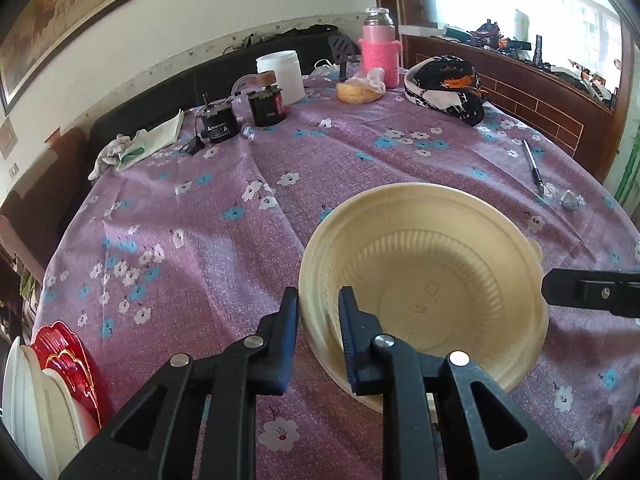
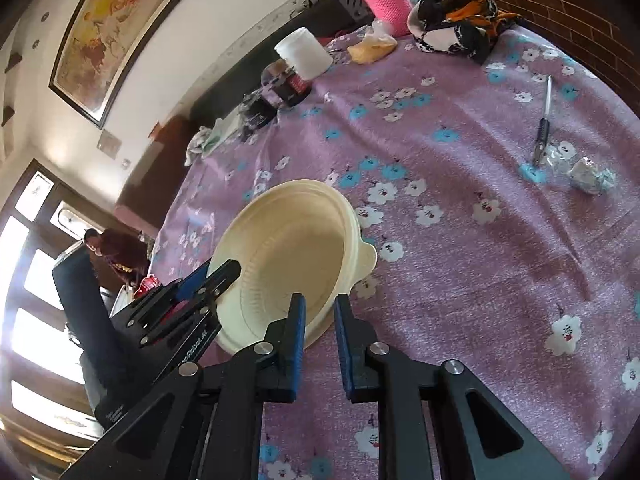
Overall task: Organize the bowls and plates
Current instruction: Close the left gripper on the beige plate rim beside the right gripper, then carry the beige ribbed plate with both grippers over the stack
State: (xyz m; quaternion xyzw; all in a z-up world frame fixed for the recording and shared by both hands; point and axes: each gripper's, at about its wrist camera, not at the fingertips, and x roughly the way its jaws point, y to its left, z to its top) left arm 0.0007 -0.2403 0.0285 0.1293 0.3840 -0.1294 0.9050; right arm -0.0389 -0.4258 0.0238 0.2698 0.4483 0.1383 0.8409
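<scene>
A cream ribbed bowl (image 1: 432, 272) is held tilted above the purple cloth, empty; plates (image 1: 48, 392) are stacked at the table's edge.

Home dining room: floral tablecloth (image 1: 280, 208), framed painting (image 2: 120, 28) on wall, pink thermos (image 1: 379, 46), sofa behind.

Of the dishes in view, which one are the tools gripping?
The cream bowl on the purple cloth; the left tool and right tool each pinch its rim. The red plate and white dishes stand untouched at the left edge.
</scene>
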